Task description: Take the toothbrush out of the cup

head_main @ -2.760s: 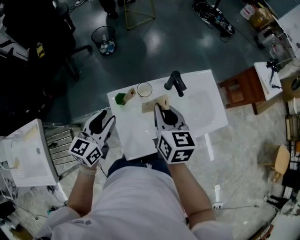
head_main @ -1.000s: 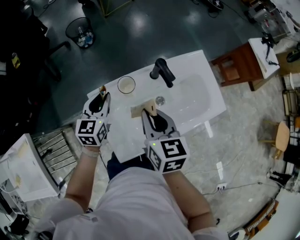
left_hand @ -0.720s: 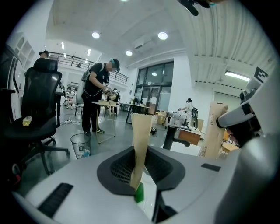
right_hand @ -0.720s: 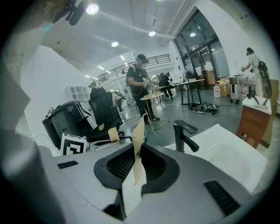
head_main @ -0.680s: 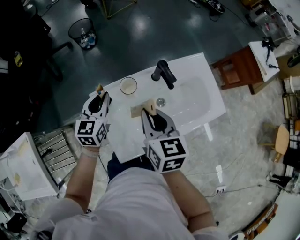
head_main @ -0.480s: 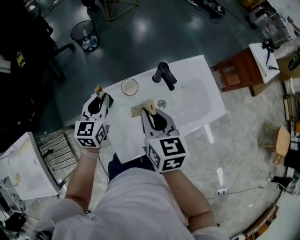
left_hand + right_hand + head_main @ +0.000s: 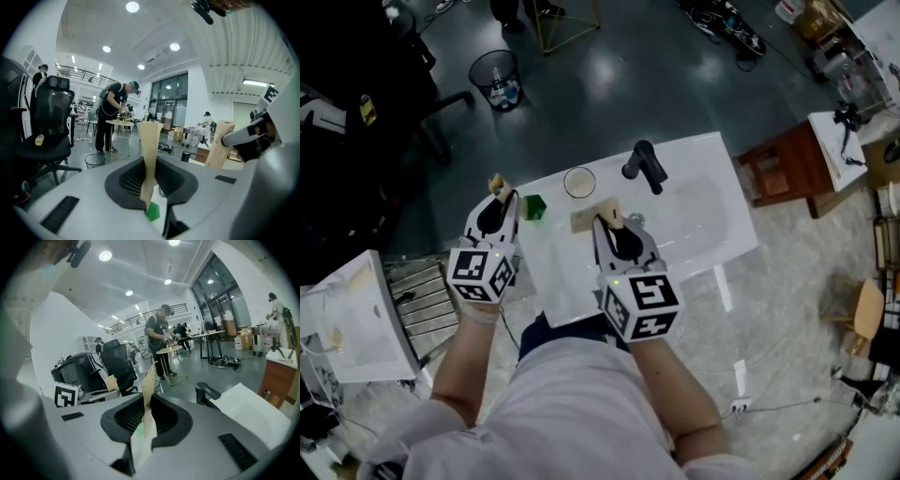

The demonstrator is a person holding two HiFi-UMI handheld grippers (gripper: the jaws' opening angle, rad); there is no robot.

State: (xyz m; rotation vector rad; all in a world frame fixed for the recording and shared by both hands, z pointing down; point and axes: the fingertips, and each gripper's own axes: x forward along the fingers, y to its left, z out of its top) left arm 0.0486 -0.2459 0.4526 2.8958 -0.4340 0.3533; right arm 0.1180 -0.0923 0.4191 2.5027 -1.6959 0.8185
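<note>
Your left gripper (image 7: 501,197) is pinching a flat tan stick (image 7: 497,181), jaws narrow & tight on it. The stick is poking up out of the jaws, by the left edge of the white sink (image 7: 703,220), and it's touching nothing else that I can see. I'm thinking this stick is the toothbrush, but no view is showing bristles, so I can't be sure. A small green thing (image 7: 533,206) is sitting on the sink top just beside the left gripper. It's too small to tell what it is. The round cup (image 7: 579,182) is standing farther back, near the black tap (image 7: 647,167), and from above it's looking empty.

Your right gripper (image 7: 604,225) is pinching too, jaws narrow, on a tan card piece (image 7: 584,216) over the middle of the sink, in front of the cup.

Step, I'm guessing: the taking-out part is looking done or nearly done, bc nothing is poking out of the cup & the stick is hanging free.

Next move, I'm thinking: you're needing a bare spot on the sink top to lay the stick down flat. Be going down slow w/o bumping the green thing or the cup. Be opening the left jaws only when the stick is resting on the sink. The right gripper isn't needing to do anything w/ the cup
</note>
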